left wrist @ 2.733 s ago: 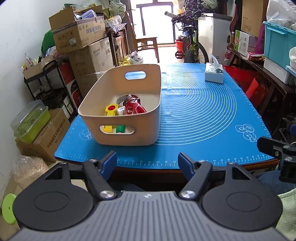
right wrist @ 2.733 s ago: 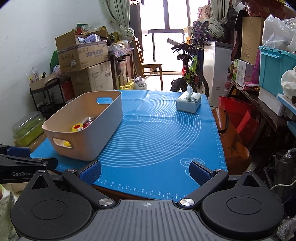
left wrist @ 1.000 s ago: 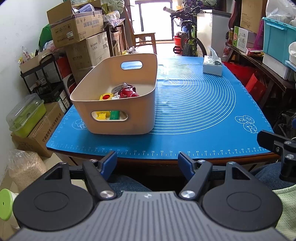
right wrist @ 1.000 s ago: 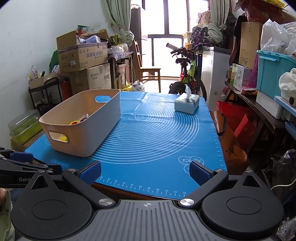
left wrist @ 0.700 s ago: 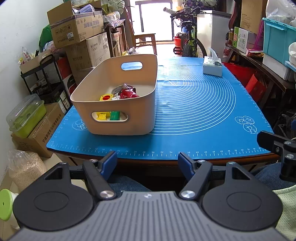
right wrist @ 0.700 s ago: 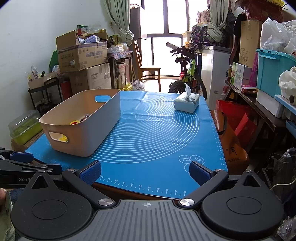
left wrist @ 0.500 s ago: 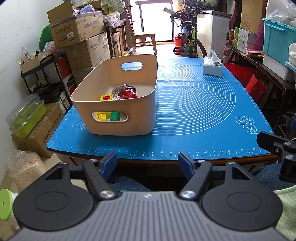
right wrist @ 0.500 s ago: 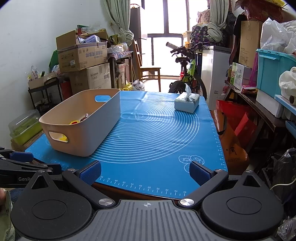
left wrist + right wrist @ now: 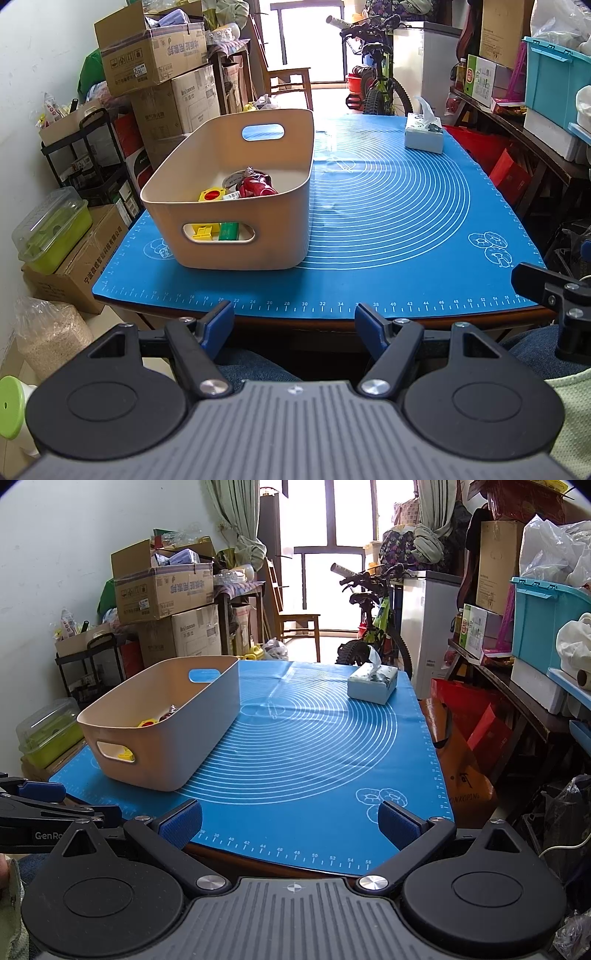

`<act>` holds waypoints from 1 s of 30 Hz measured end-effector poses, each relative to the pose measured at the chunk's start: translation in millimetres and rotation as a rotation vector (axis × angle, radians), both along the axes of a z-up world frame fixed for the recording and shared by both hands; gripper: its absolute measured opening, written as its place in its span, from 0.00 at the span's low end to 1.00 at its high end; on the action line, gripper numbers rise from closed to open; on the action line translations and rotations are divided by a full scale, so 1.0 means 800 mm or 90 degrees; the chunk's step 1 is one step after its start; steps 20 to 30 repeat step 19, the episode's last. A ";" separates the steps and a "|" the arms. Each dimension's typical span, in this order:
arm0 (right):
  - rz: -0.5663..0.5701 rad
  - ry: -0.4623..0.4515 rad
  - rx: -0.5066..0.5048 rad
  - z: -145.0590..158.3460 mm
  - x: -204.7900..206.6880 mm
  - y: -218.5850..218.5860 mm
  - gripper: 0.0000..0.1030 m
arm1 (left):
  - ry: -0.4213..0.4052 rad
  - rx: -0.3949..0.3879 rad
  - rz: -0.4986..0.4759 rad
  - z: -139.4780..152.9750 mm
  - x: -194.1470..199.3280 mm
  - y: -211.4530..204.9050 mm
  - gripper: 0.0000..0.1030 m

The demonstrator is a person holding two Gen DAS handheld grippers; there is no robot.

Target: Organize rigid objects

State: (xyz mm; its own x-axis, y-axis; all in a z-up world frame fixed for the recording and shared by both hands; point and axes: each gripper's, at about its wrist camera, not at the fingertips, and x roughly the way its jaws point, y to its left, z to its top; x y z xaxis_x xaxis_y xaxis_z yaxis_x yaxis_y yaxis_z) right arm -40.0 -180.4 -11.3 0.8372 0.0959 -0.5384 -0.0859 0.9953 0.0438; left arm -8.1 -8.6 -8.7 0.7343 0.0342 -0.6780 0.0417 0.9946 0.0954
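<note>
A beige plastic bin stands on the left of the blue mat; it also shows in the right wrist view. Inside lie several small rigid items, among them a red piece, a yellow piece and a green piece seen through the handle slot. My left gripper is open and empty, held off the table's near edge. My right gripper is open and empty, also at the near edge, to the right of the left one.
A tissue box sits at the mat's far right, also in the right wrist view. Cardboard boxes and a shelf crowd the left, a bicycle stands behind the table, and bins and bags line the right.
Both grippers have drawn back a little from the table since the earliest frames and have stayed still over the last second. Both stayed open.
</note>
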 end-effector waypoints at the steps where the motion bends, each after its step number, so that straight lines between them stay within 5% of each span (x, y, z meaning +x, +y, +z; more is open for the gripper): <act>1: 0.000 0.000 0.000 0.000 0.000 0.000 0.97 | 0.001 0.000 0.000 0.000 0.000 0.000 0.71; 30: -0.002 0.001 0.002 0.000 0.001 -0.001 0.97 | 0.003 -0.003 0.001 0.000 0.000 0.001 0.71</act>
